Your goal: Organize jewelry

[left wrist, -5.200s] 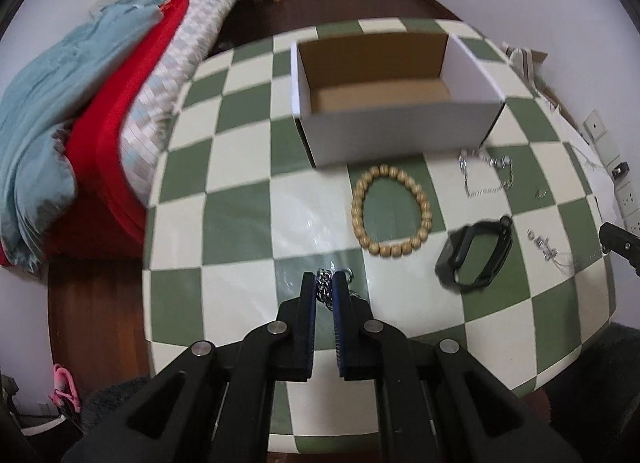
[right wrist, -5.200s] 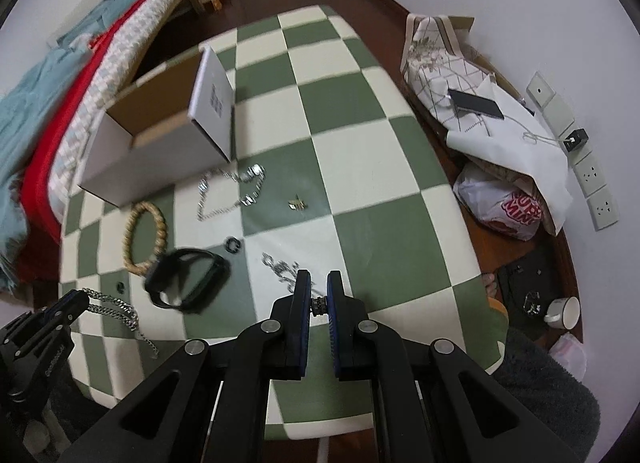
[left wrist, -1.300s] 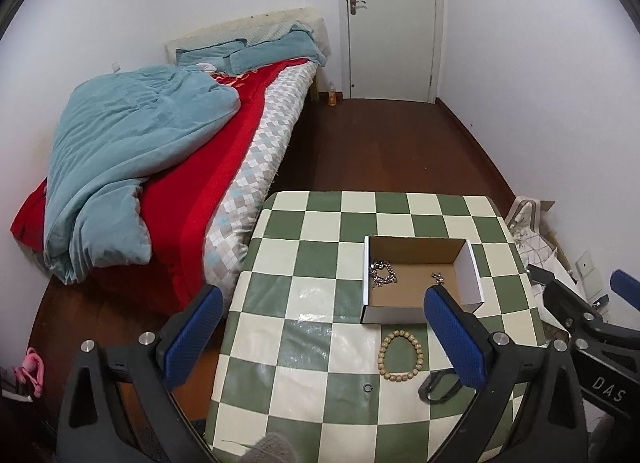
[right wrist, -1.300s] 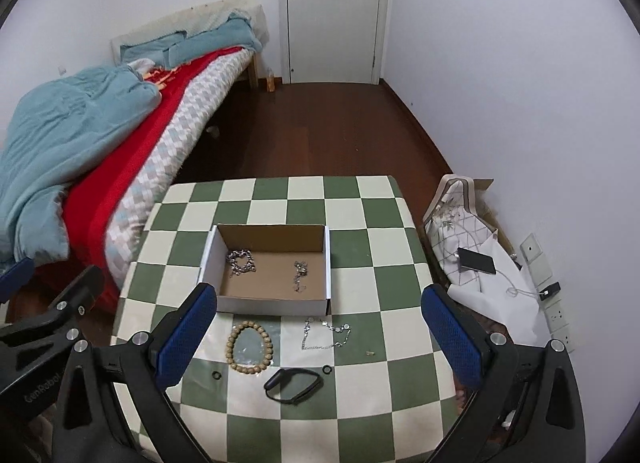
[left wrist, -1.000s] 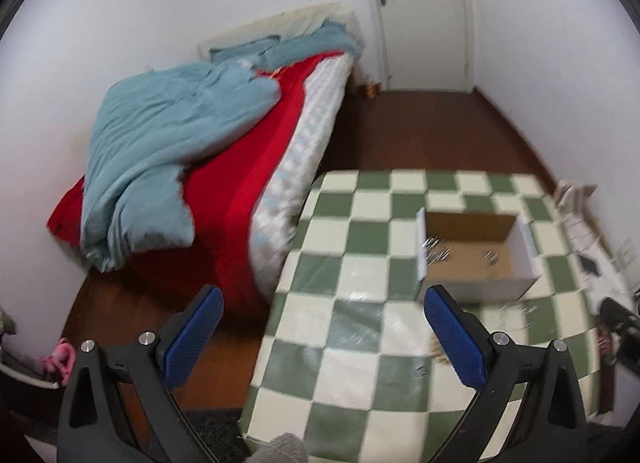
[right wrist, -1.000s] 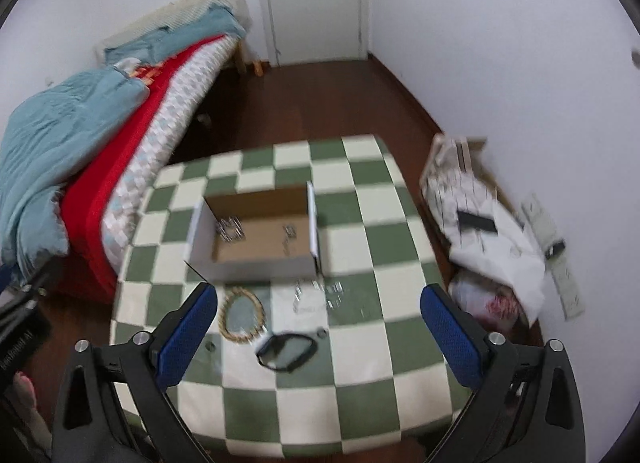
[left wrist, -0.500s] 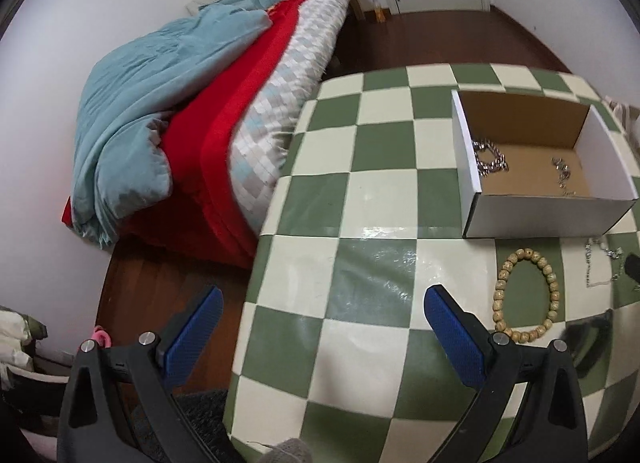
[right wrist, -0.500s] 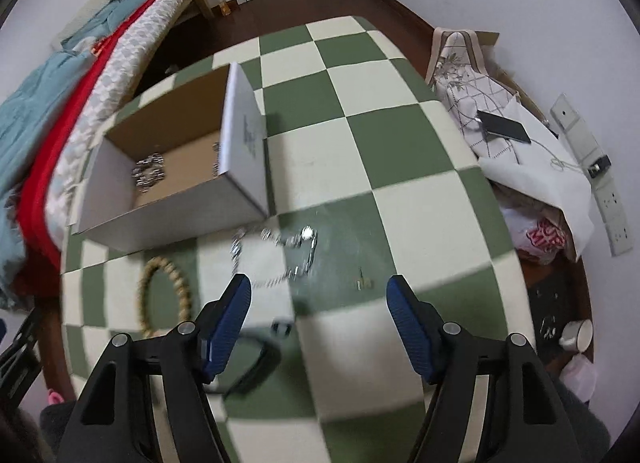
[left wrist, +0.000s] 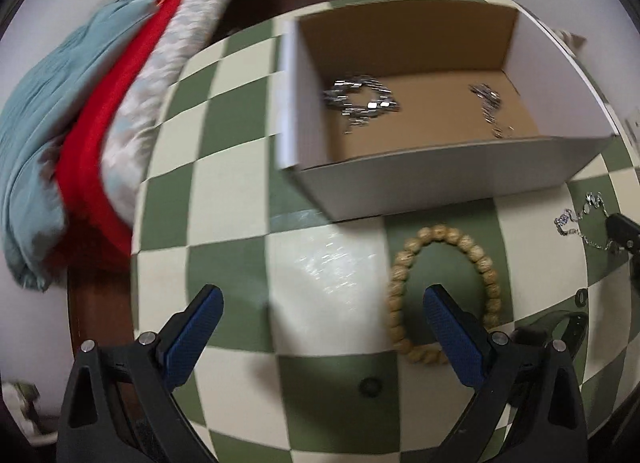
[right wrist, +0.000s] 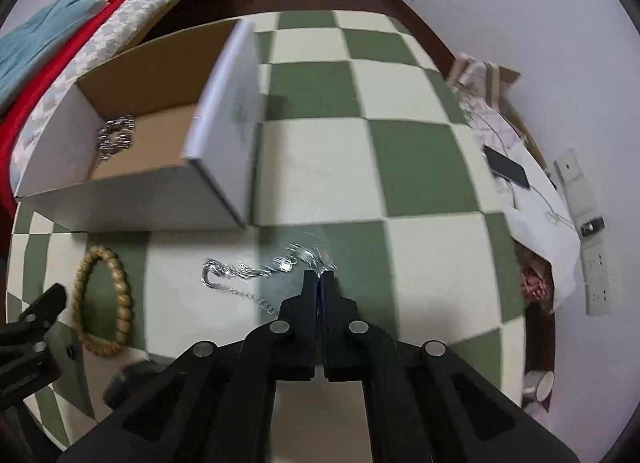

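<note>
Left wrist view: left gripper (left wrist: 320,299) stood spread wide, nothing between its pads, above the checkered table (left wrist: 224,199). Wooden bead bracelet (left wrist: 442,293) lay around the right-hand pad's tip; a small black ring (left wrist: 369,385) sat below it, nearer the camera. The cardboard box (left wrist: 440,179) was ahead and to the right, holding a coiled chain (left wrist: 360,99) and a thinner chain (left wrist: 488,103).

Right wrist view: right gripper (right wrist: 319,277) had just been closing and was pressed together, its tips at the right-hand end of the silver chain (right wrist: 256,273); blur hid whether a link was actually caught. The chain trailed left of the tips, the box ahead and left.

Judgement: the pinch was likely on the chain. A slow lift would confirm the hold; the trailing length should clear the box wall before release.
</note>
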The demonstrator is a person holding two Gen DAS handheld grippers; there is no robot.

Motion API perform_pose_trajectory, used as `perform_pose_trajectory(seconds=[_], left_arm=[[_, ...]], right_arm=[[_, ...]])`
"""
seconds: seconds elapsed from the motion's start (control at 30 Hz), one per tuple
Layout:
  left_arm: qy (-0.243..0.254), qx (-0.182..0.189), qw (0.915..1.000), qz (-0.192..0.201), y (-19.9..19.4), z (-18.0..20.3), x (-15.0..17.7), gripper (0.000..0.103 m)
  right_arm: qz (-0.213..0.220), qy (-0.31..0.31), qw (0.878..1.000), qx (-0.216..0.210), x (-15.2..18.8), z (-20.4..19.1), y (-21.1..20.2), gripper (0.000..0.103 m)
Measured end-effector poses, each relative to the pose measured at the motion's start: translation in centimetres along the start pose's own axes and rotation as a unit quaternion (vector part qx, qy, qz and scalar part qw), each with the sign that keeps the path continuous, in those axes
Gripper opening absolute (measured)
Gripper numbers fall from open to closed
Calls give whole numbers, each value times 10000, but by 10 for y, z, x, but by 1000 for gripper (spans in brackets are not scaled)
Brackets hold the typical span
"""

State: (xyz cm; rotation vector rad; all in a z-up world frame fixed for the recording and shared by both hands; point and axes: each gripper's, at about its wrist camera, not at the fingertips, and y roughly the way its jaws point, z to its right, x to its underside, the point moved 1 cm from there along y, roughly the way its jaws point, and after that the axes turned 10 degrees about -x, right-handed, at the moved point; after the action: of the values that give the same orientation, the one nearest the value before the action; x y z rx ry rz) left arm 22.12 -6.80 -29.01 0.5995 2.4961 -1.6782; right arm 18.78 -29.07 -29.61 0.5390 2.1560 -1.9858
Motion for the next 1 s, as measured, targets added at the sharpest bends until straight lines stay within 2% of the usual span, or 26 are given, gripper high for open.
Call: perform_pose_trajectory(seconds=[0.1, 0.2, 0.27, 0.33, 0.43, 0.63, 0.83, 1.0], left_arm=[[114, 72, 9999, -12, 3, 8, -2, 101], [65, 241, 9997, -7, 5, 10, 0, 85], [14, 532, 9986, 29, 3, 9, 0, 67], [-2, 858, 9963, 39, 0, 11, -2, 8], [124, 731, 9972, 42, -1, 15, -2, 7], [-180, 516, 9983, 198, -9, -5, 4, 7], [-538, 415, 9961, 557, -44, -31, 11, 7], [-813, 400, 9925, 825, -77, -50, 12, 7]], right_arm=[[-29, 177, 9998, 35, 6, 19, -4, 1], [-38, 236, 9997, 60, 8, 31, -10, 1], [-34, 278, 9996, 31, 7, 35, -11, 1], [-11, 372, 9993, -86, 6, 39, -13, 1], [72, 443, 9988, -194, 5, 38, -21, 1], [385, 443, 9973, -441, 1, 23, -53, 1], [755, 487, 9937, -671, -3, 16, -91, 0], [930, 362, 9928, -665, -6, 8, -116, 0]])
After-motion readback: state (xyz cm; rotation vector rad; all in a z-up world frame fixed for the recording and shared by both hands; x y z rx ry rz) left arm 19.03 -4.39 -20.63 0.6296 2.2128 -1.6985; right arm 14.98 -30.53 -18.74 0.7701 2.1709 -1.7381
